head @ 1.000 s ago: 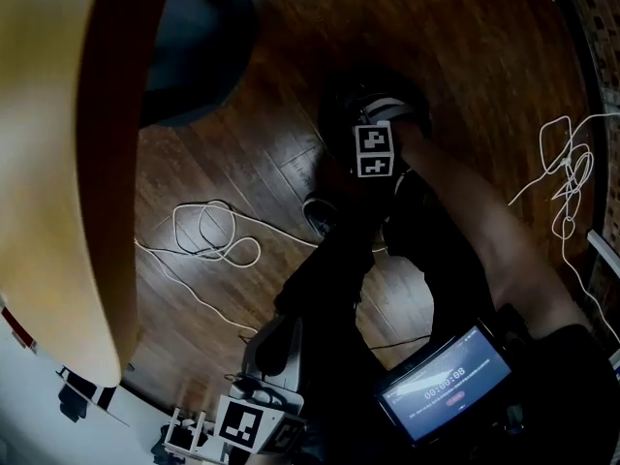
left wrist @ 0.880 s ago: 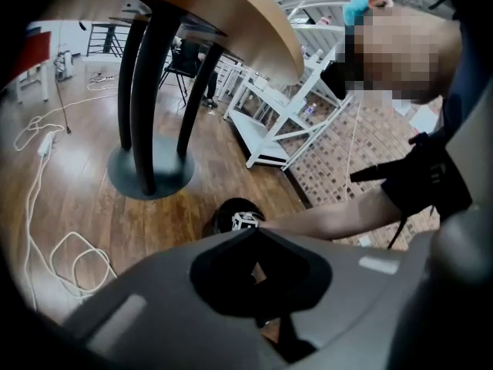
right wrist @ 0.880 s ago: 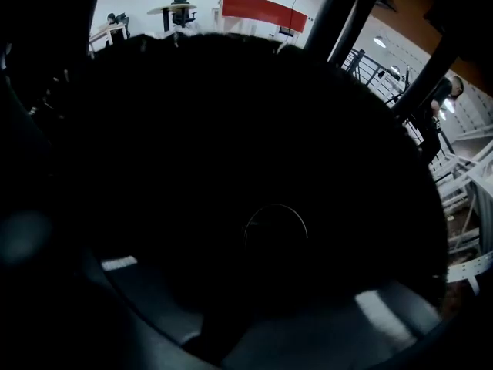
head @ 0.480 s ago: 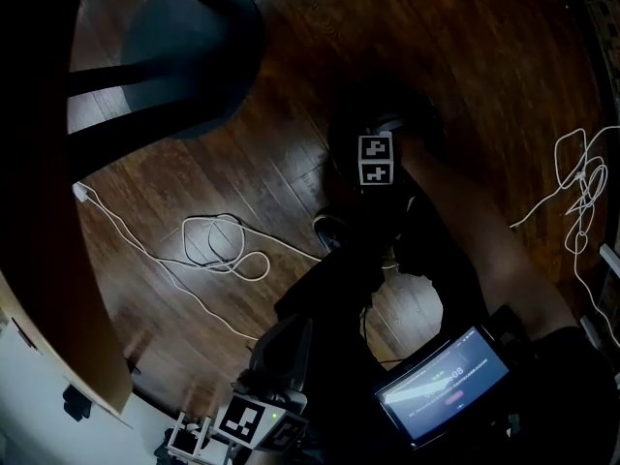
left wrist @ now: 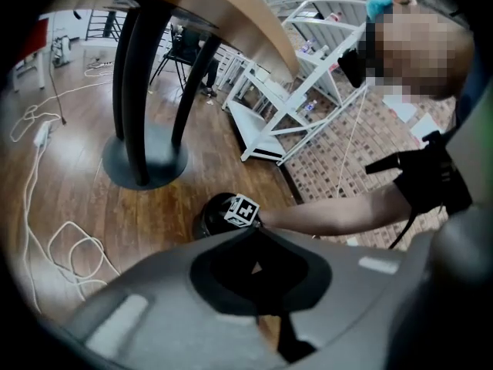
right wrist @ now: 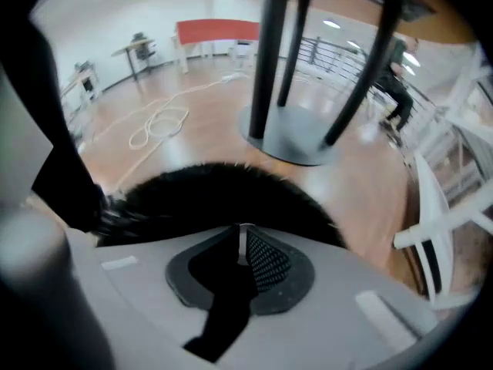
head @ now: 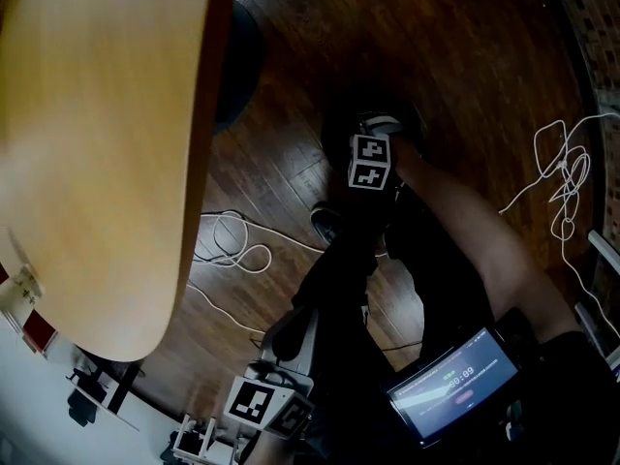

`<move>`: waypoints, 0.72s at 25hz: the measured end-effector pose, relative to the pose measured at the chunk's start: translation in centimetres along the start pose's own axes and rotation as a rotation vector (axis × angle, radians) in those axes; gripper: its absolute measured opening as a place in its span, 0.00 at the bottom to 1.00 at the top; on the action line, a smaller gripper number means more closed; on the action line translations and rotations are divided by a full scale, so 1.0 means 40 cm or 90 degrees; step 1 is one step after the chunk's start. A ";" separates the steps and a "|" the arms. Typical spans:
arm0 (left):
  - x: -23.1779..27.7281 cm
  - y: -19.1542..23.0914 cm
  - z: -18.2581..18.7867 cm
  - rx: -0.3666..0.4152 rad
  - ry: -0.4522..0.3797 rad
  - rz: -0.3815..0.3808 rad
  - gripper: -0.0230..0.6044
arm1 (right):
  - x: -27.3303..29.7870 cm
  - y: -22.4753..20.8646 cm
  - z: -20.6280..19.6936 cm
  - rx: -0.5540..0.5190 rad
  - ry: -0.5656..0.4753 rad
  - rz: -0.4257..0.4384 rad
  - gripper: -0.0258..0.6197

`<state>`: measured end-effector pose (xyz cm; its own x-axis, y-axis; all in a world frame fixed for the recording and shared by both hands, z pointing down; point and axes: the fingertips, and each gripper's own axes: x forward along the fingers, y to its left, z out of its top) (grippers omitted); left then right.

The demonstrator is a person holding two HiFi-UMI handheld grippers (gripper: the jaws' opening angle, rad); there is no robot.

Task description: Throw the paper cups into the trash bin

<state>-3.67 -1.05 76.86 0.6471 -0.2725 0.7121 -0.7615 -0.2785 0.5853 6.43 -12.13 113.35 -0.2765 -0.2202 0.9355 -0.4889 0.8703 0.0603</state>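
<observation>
A black trash bin [head: 334, 129] stands on the dark wood floor; it fills the space under the jaws in the right gripper view [right wrist: 216, 195]. My right gripper [head: 376, 134] hangs over its mouth, marker cube upward. Its jaws [right wrist: 241, 241] are closing to a thin slit, and I see no cup between them, only a pale sliver. My left gripper [head: 289, 342] is held low by my body, its jaws [left wrist: 258, 268] together and empty. From there the bin [left wrist: 209, 214] lies ahead on the floor. No paper cup shows in any view.
The wooden table top [head: 97, 163] covers the left of the head view; its black pedestal base [left wrist: 146, 156] stands near the bin. White cables [head: 228, 245] coil on the floor, more cables [head: 567, 182] lie at right. A white shelf rack [left wrist: 285, 106] stands beyond.
The head view has swung, so the table top now covers more of the left. The right gripper stays over the bin; the left gripper has hardly moved.
</observation>
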 end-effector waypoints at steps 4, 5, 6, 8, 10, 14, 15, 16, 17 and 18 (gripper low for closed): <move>-0.071 -0.053 0.021 0.036 0.017 0.011 0.04 | -0.174 0.000 -0.023 0.120 -0.009 0.005 0.06; -0.092 -0.071 0.034 0.045 0.017 0.014 0.04 | -0.227 0.007 -0.030 0.145 -0.015 0.010 0.06; -0.115 -0.090 0.050 0.052 0.018 0.017 0.04 | -0.284 0.017 -0.038 0.168 -0.022 0.015 0.06; -0.167 -0.134 0.082 0.063 0.014 0.017 0.04 | -0.410 0.035 -0.056 0.220 -0.034 0.021 0.06; -0.206 -0.174 0.114 0.085 -0.006 0.011 0.04 | -0.544 0.031 -0.064 0.291 -0.050 0.019 0.05; -0.246 -0.242 0.173 0.123 -0.035 0.013 0.04 | -0.818 0.037 -0.017 0.419 -0.117 0.015 0.05; -0.253 -0.268 0.191 0.126 -0.041 0.011 0.04 | -0.881 0.040 0.002 0.433 -0.140 0.012 0.05; -0.254 -0.295 0.217 0.135 -0.055 0.007 0.04 | -0.938 0.027 0.020 0.440 -0.162 0.005 0.05; -0.254 -0.321 0.247 0.150 -0.073 0.001 0.04 | -0.988 0.006 0.035 0.448 -0.182 -0.003 0.05; -0.261 -0.345 0.270 0.168 -0.089 -0.004 0.04 | -1.034 -0.002 0.047 0.462 -0.198 -0.006 0.06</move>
<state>0.50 -4.32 57.17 0.6648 -0.3890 0.6378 -0.7328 -0.5057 0.4553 16.35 -3.92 74.01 -0.4360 -0.4331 0.7889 -0.8805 0.3867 -0.2743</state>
